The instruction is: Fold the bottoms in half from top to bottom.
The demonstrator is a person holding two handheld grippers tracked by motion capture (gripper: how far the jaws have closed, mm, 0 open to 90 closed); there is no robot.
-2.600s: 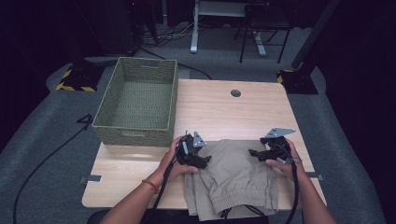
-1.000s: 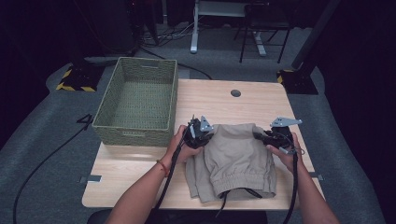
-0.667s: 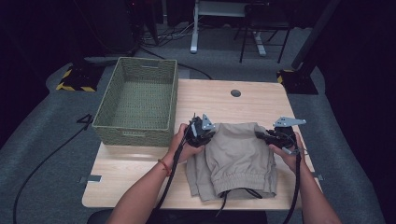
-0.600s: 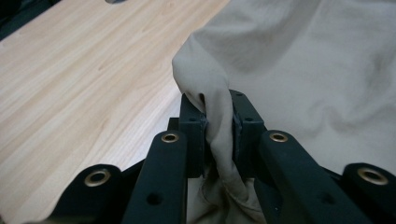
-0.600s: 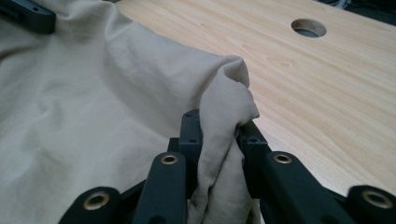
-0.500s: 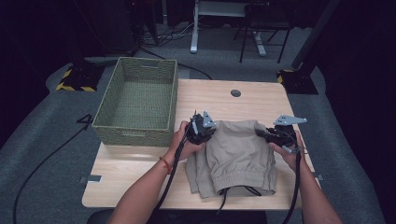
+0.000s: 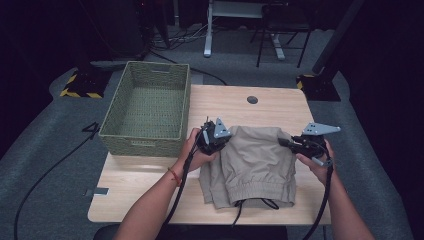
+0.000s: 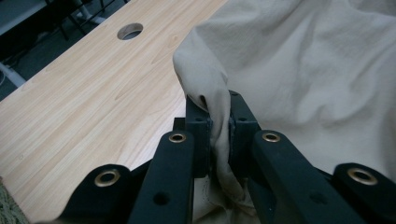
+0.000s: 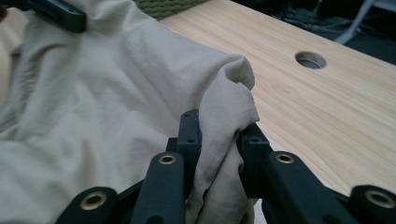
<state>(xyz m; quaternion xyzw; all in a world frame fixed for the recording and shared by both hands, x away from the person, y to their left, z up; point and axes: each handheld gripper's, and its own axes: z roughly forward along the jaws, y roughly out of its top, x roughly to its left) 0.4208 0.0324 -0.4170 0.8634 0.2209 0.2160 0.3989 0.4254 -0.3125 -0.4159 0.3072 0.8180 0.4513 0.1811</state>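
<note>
The left claw (image 7: 220, 137) is pinching a fold at the far left corner of the beige shorts (image 7: 257, 165), its jaws clamped tight on the cloth. The right claw (image 7: 286, 142) is gripping the far right corner, bunched between its jaws. The shorts are lying folded on the wooden surface (image 7: 150, 185), just beside the woven basket (image 7: 147, 112), waistband nearest the person.

We are wearing a red band (image 7: 173, 174) on the left wrist, arms bare. Our grippers are showing black jaws, brass rivets behind the fingertips, grey three-cornered plates (image 7: 320, 129) and black cables (image 7: 326, 192) trailing back.
</note>
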